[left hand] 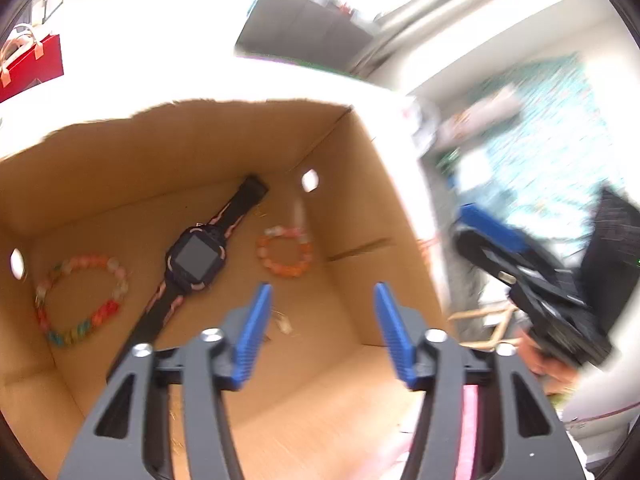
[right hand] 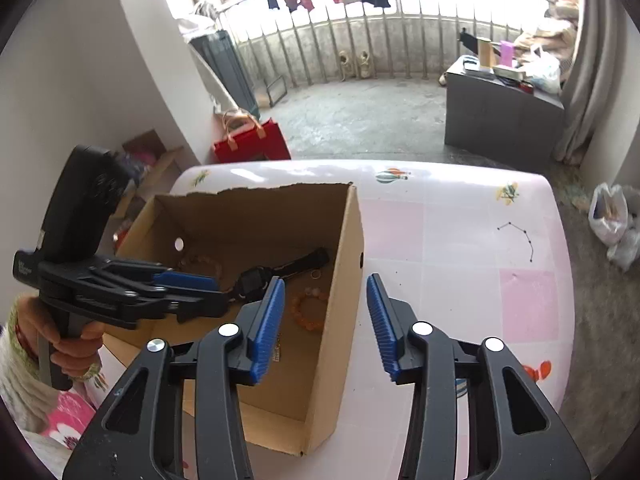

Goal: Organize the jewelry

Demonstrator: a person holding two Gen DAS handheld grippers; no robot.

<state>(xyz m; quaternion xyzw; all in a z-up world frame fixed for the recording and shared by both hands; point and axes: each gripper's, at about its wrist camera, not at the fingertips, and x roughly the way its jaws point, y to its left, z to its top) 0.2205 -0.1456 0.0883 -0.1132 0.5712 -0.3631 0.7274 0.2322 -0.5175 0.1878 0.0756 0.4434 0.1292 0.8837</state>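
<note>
An open cardboard box (left hand: 180, 148) holds a black and pink watch (left hand: 196, 258), a multicoloured bead bracelet (left hand: 80, 300) and an orange bead bracelet (left hand: 285, 252). My left gripper (left hand: 323, 288) hangs open over the box floor with nothing between its blue pads. In the right wrist view a hand holds that left gripper (right hand: 208, 292) above the watch (right hand: 256, 280). My right gripper (right hand: 326, 280) is open and empty over the right wall of the box (right hand: 344, 320), beside the orange bracelet (right hand: 308, 312). A small ring (right hand: 315, 275) lies near the watch strap.
The box stands on a table with a pink and white checked cloth (right hand: 460, 240). A thin dotted dark line (right hand: 520, 236) lies on the cloth; print or chain, I cannot tell. On the floor beyond are a red bag (right hand: 252, 142) and a grey cabinet (right hand: 500, 112).
</note>
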